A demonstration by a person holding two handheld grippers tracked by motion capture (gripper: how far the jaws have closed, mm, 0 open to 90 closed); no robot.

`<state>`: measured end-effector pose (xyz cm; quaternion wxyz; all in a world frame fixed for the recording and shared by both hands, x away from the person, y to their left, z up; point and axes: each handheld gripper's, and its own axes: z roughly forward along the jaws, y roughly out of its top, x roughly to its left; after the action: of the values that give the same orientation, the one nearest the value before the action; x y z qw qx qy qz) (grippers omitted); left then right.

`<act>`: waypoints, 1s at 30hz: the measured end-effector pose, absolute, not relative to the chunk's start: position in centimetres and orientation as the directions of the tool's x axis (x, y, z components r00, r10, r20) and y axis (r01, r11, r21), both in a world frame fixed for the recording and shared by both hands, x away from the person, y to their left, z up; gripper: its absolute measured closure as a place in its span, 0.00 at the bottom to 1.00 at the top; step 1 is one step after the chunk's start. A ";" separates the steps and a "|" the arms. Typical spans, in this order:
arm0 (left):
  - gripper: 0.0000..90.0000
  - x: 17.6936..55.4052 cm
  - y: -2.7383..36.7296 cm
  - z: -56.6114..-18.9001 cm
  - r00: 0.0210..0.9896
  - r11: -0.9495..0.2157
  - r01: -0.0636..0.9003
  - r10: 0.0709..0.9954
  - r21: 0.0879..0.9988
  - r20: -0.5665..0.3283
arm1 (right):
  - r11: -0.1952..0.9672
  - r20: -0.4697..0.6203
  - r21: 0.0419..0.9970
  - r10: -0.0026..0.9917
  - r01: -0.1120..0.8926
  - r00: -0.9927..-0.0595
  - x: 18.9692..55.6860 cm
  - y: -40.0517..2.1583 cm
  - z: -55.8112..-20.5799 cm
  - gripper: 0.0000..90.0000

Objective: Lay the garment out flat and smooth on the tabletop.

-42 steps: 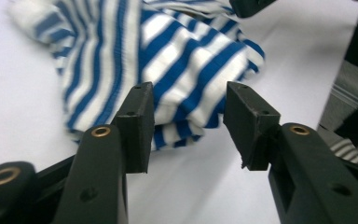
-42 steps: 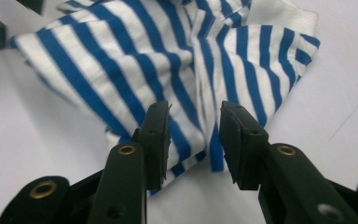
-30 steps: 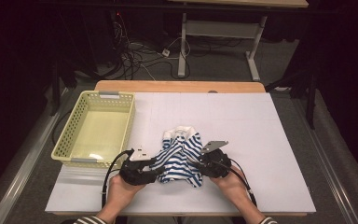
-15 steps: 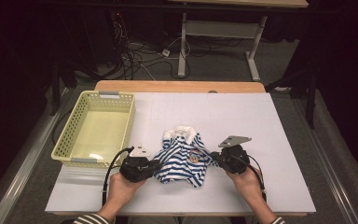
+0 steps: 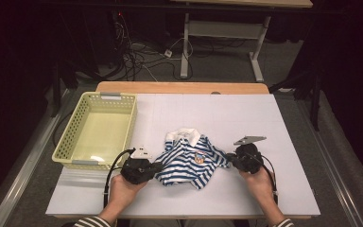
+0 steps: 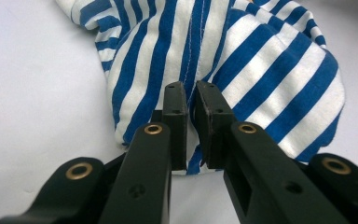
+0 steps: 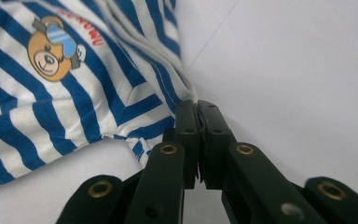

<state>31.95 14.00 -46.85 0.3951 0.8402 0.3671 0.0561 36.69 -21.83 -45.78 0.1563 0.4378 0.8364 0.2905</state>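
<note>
The left gripper (image 5: 155,166), its jaws just closing, pinches one sleeve edge of a small blue-and-white striped shirt (image 5: 189,161). The right gripper (image 5: 230,160) is clamped tight on the opposite sleeve. Between them the shirt lies on the white table (image 5: 264,123), collar away from the person, a bear badge (image 7: 51,51) on its chest. A pale yellow basket (image 5: 97,130) stands near its left side.

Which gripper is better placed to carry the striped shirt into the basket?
Left. The left gripper, shut on the striped shirt, sits beside the basket; the right gripper grips the far sleeve.
</note>
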 end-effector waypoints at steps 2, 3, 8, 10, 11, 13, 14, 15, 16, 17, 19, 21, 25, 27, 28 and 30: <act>0.90 31.9 14.0 -46.8 0.724 -0.417 0.572 0.661 0.707 -0.196 | 0.461 -0.018 0.617 0.818 0.638 -0.574 36.6 -21.4 -46.1 0.94; 0.90 31.9 14.0 -46.8 0.724 -0.416 0.571 0.661 0.708 -0.196 | 0.460 -0.016 0.623 0.816 0.633 -0.577 36.5 -21.3 -45.9 0.91; 0.89 31.9 14.0 -46.9 0.728 -0.423 0.568 0.658 0.706 -0.191 | 0.447 -0.031 0.703 0.796 0.553 -0.604 35.3 -20.7 -43.9 0.78; 0.89 31.9 13.9 -46.9 0.729 -0.426 0.565 0.658 0.706 -0.187 | 0.470 -0.048 0.712 0.774 0.521 -0.632 34.9 -19.9 -43.4 0.75; 0.89 31.9 13.9 -46.9 0.729 -0.426 0.566 0.658 0.706 -0.187 | 0.484 -0.055 0.710 0.762 0.512 -0.645 34.8 -19.4 -43.4 0.72; 0.89 31.8 13.9 -46.9 0.730 -0.429 0.562 0.660 0.707 -0.180 | 0.517 -0.069 0.697 0.737 0.496 -0.672 34.7 -18.3 -43.6 0.67; 0.87 31.8 13.9 -47.0 0.730 -0.430 0.558 0.661 0.710 -0.174 | 0.531 -0.069 0.688 0.727 0.494 -0.684 34.9 -17.7 -43.9 0.66; 0.83 31.8 13.9 -47.0 0.729 -0.428 0.558 0.663 0.711 -0.173 | 0.541 -0.062 0.677 0.717 0.498 -0.694 35.0 -17.3 -44.1 0.65; 0.79 31.8 13.8 -47.0 0.727 -0.424 0.561 0.663 0.711 -0.178 | 0.550 -0.057 0.667 0.711 0.503 -0.701 35.2 -16.9 -44.4 0.64; 0.76 31.9 13.8 -47.1 0.726 -0.420 0.564 0.663 0.711 -0.184 | 0.562 -0.058 0.657 0.703 0.503 -0.709 35.4 -16.6 -44.7 0.64; 0.71 31.9 13.8 -47.1 0.725 -0.419 0.565 0.663 0.711 -0.185 | 0.581 -0.066 0.635 0.697 0.509 -0.714 35.6 -16.0 -45.2 0.64; 0.67 31.8 13.7 -47.1 0.725 -0.418 0.563 0.664 0.713 -0.183 | 0.612 -0.094 0.610 0.687 0.504 -0.721 35.8 -15.7 -45.6 0.69; 0.64 31.6 13.5 -47.1 0.729 -0.425 0.555 0.662 0.715 -0.173 | 0.621 -0.110 0.590 0.694 0.515 -0.711 36.2 -16.1 -45.9 0.95; 0.64 31.6 13.4 -47.1 0.730 -0.427 0.554 0.662 0.715 -0.171 | 0.606 -0.107 0.607 0.704 0.514 -0.702 36.3 -16.5 -45.5 0.97; 0.64 31.6 13.4 -47.1 0.730 -0.427 0.554 0.662 0.715 -0.171 | 0.593 -0.099 0.619 0.710 0.516 -0.697 36.3 -16.8 -45.2 0.97; 0.63 31.6 13.4 -47.1 0.728 -0.425 0.556 0.663 0.714 -0.172 | 0.565 -0.078 0.635 0.725 0.526 -0.684 36.4 -17.5 -44.8 0.97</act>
<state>31.64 13.43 -47.14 0.3953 0.8413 0.3623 0.0680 36.39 -17.47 -44.84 0.1680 0.3603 0.8685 0.2961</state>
